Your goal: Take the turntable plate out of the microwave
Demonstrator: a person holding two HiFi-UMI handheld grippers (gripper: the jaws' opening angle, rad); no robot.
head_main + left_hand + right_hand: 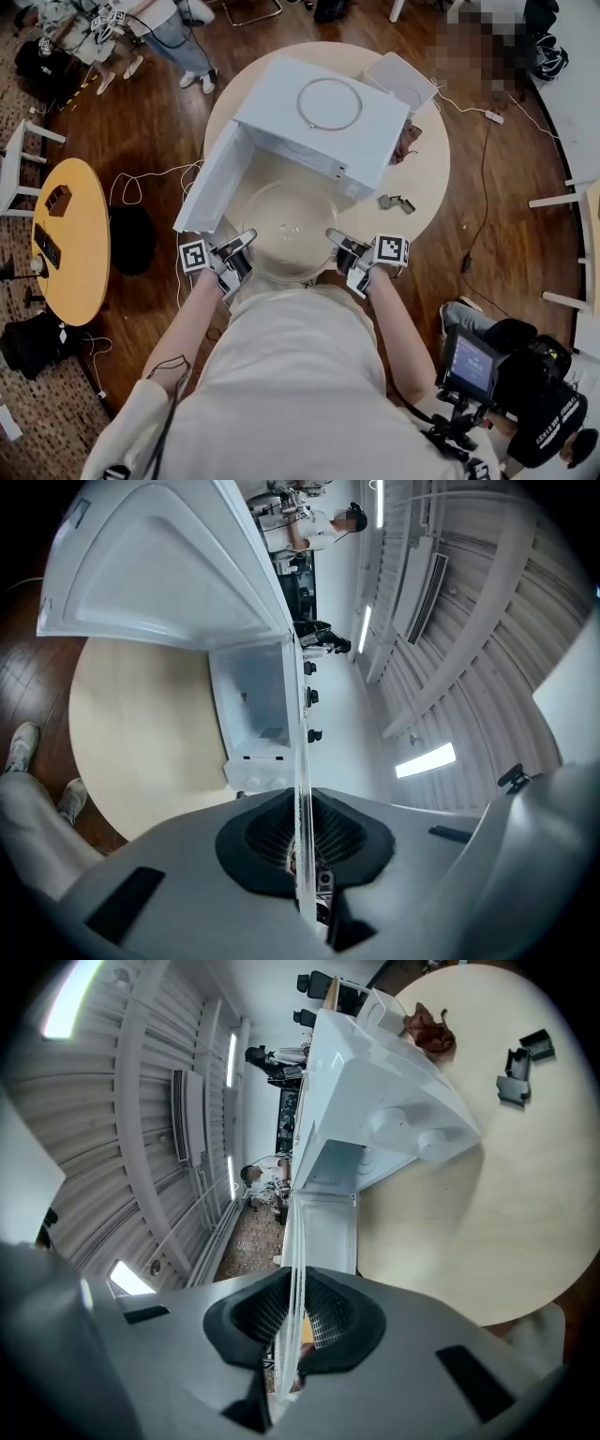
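This is a recording studio or lab, not a home — a video camera (525, 380) with a monitor stands off to the right of the jaws of the right gripper (335, 236). Cables (141, 180) trail over the wooden floor (122, 131) left of the jaws of the left gripper (246, 236). Far beyond the jaws runs a ribbed ceiling (487, 621) with strip lights (424, 759).

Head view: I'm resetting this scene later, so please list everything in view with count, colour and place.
microwave: one, white, on the round table, door open
ring: one, pale, on the microwave's top
turntable plate: one, clear glass, before the microwave's opening
round table: one, light wood, centre
small pieces: two, grey, on the table right of the microwave
side table: one, yellow, far left
camera: one, black, lower right
left gripper: one, grey, shut on the plate's left rim
right gripper: one, grey, shut on the plate's right rim
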